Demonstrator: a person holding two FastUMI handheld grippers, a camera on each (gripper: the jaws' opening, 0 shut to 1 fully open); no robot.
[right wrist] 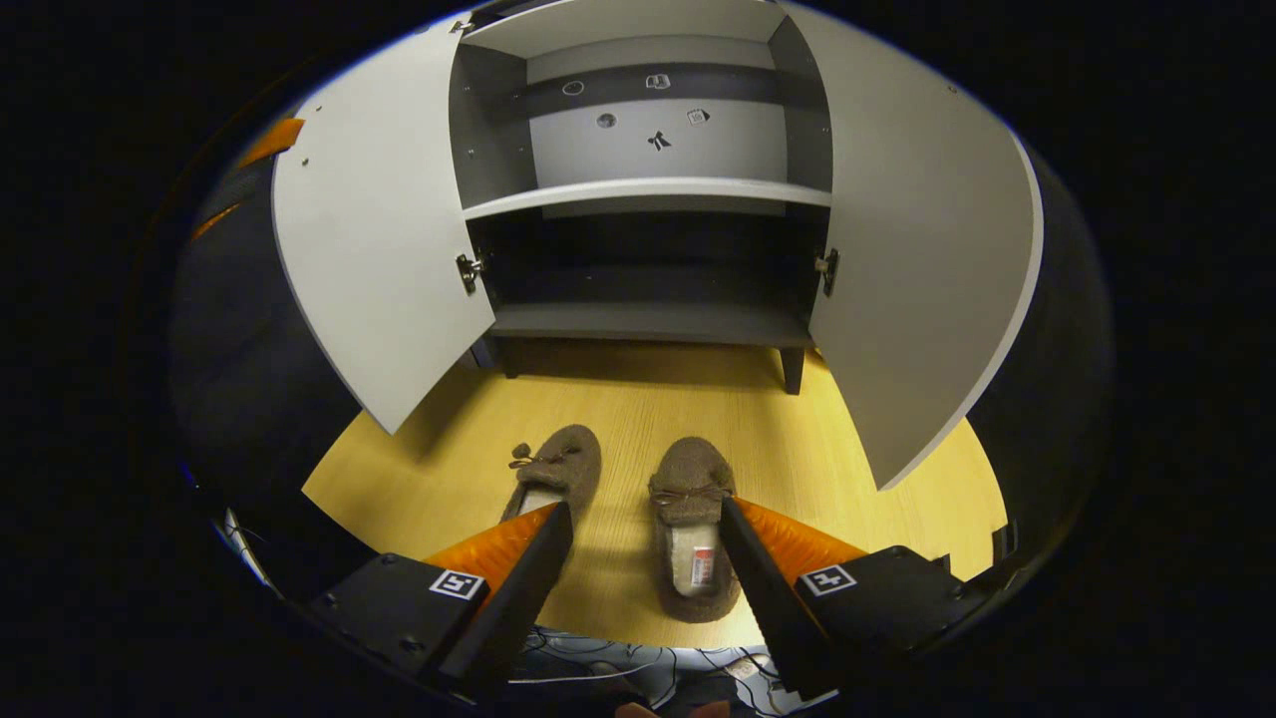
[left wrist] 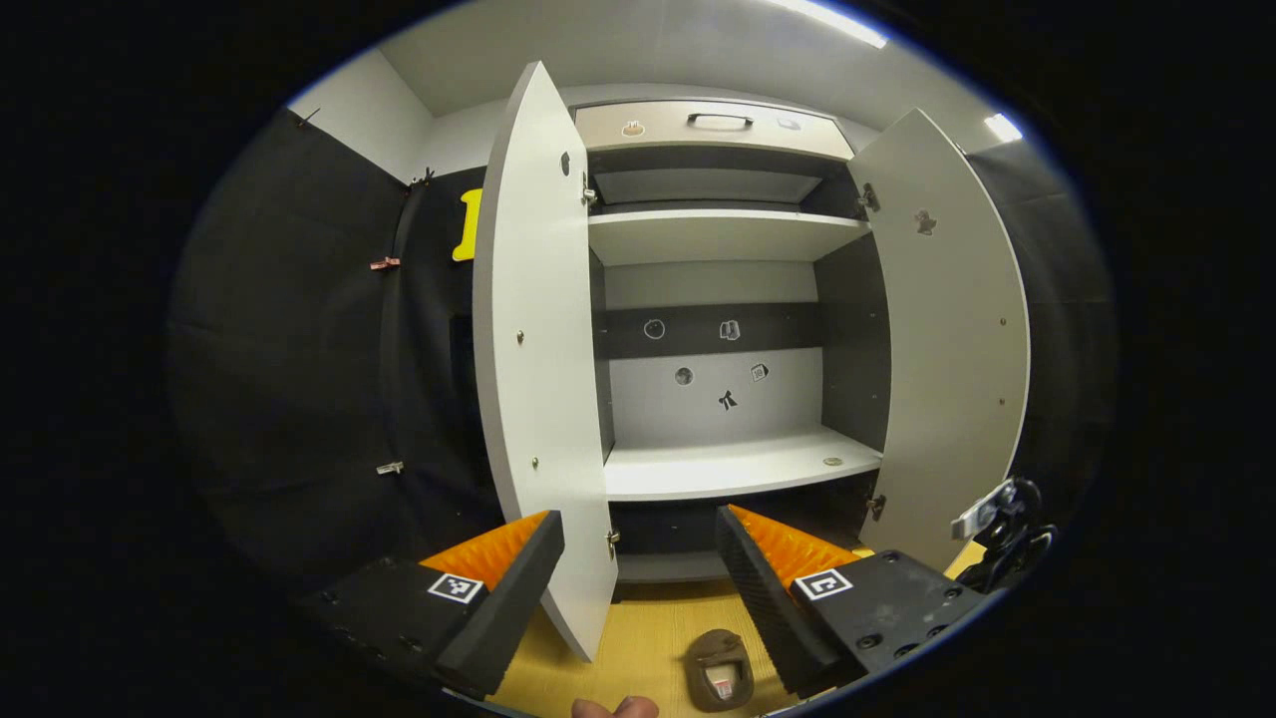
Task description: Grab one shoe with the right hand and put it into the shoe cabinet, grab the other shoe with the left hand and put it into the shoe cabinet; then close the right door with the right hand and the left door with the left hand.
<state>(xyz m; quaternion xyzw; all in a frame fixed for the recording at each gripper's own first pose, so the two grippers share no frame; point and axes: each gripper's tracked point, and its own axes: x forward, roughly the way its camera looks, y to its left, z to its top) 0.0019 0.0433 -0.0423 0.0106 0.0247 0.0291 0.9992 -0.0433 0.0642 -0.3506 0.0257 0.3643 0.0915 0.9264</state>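
Note:
Two brown fuzzy slippers lie side by side on the wooden floor [right wrist: 797, 439] in front of the shoe cabinet [right wrist: 648, 189]. My right gripper [right wrist: 646, 514] hangs open above them. The right slipper [right wrist: 691, 529] sits between its fingers, close to the right one. The left slipper [right wrist: 558, 469] is partly hidden behind the left finger. Higher up, my left gripper [left wrist: 638, 519] is open and holds nothing, facing the cabinet's middle shelf [left wrist: 738, 469]. One slipper [left wrist: 720, 670] shows on the floor below it. Both doors, the left door [right wrist: 384, 239] and the right door [right wrist: 917, 269], stand wide open.
The cabinet has an upper shelf [left wrist: 718, 234], a dark bottom compartment [right wrist: 653, 319] and a drawer with a handle [left wrist: 718, 122] on top. The left door's edge [left wrist: 543, 379] swings out near my left finger. Cables [right wrist: 618, 668] lie on the floor behind the slippers.

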